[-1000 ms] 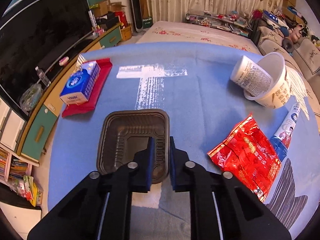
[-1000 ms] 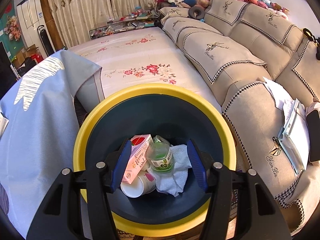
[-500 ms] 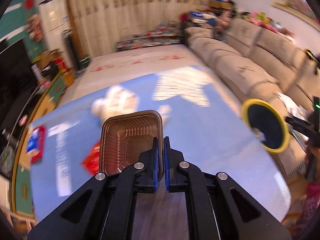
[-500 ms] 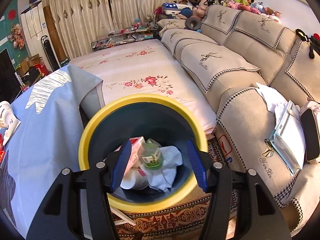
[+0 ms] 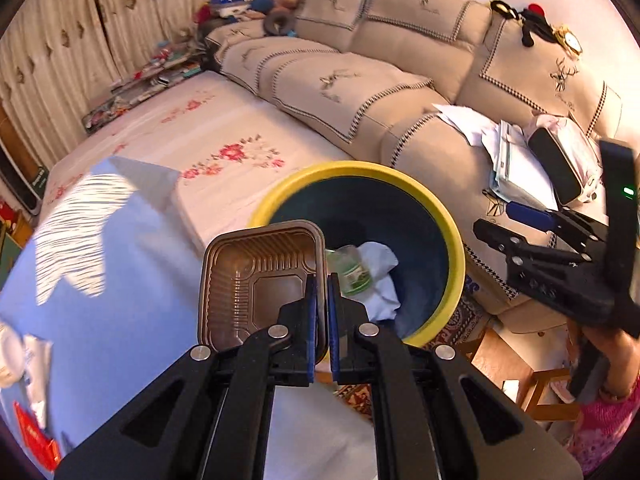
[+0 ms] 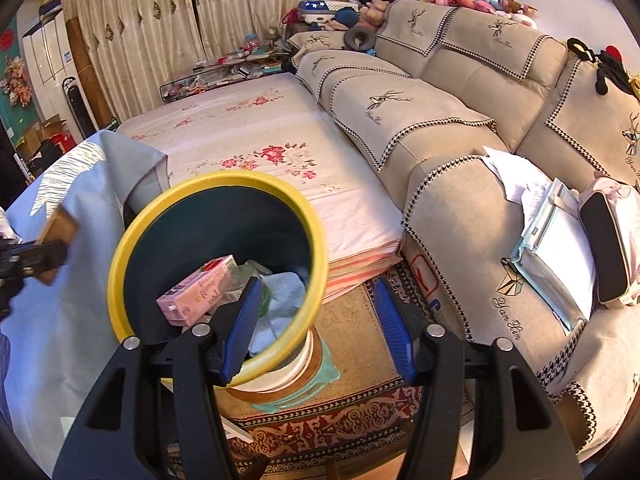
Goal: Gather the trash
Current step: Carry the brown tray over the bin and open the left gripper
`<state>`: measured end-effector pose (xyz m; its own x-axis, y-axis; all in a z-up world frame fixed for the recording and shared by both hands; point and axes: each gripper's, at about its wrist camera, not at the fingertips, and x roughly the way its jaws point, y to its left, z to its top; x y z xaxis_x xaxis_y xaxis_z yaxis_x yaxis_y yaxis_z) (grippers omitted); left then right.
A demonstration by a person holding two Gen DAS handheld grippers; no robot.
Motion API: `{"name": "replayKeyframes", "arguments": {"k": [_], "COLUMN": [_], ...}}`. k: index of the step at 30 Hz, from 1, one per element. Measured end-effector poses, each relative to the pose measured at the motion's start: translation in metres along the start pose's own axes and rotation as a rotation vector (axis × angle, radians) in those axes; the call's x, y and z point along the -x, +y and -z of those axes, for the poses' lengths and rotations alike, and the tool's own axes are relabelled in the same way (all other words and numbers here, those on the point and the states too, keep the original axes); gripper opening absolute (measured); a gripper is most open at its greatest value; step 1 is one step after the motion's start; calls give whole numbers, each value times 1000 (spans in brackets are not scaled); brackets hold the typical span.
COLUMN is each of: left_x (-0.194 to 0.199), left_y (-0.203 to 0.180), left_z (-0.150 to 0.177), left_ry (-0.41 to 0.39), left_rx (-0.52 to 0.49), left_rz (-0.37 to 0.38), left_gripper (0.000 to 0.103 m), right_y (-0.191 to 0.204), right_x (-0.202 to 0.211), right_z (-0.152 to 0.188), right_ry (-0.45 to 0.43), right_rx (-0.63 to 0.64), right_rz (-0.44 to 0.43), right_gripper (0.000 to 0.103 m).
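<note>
The left claw (image 5: pixel 322 320) pinches the right rim of the brown plastic tray (image 5: pixel 256 280), holding it level above the blue-clothed surface (image 5: pixel 132 280), its far corner overlapping the near-left rim of the yellow-rimmed bin (image 5: pixel 452 240). The right claw (image 6: pixel 320 328) hangs spread and empty just right of the bin, over the patterned rug (image 6: pixel 360 420) beside the sofa (image 6: pixel 460 208).

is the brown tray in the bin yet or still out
Out. The left tool is shut on the brown tray, holding it above the table edge, beside the yellow-rimmed bin.
</note>
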<state>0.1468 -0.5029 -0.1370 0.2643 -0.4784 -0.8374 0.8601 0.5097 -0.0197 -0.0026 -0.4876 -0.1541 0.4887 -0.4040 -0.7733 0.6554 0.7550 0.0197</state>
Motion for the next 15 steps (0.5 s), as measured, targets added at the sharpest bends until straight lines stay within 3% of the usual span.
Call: {"name": "replayKeyframes", "arguments": {"k": [9,10,13,15], "left_x": [-85,-90,-96,-92], "left_y": [-28,-29,-30,-29], "left_z": [-23,-24,-25,-25], "left_ry": [107,110,113,96], "left_rx": [-20,-19,-8,-6], "left_rz": [-13,-21,-43,-56], "left_gripper": [7,12,50,57], "right_y": [-21,-22,-25,-27], "right_x": [-8,-8,-8,-7], "right_z": [4,4,4,5], "right_ry": [15,17,18,16], "right_rx": [-21,-22,-25,-26], "right_rz": [19,20,18,17], "right_gripper": [58,58,58,58]}}
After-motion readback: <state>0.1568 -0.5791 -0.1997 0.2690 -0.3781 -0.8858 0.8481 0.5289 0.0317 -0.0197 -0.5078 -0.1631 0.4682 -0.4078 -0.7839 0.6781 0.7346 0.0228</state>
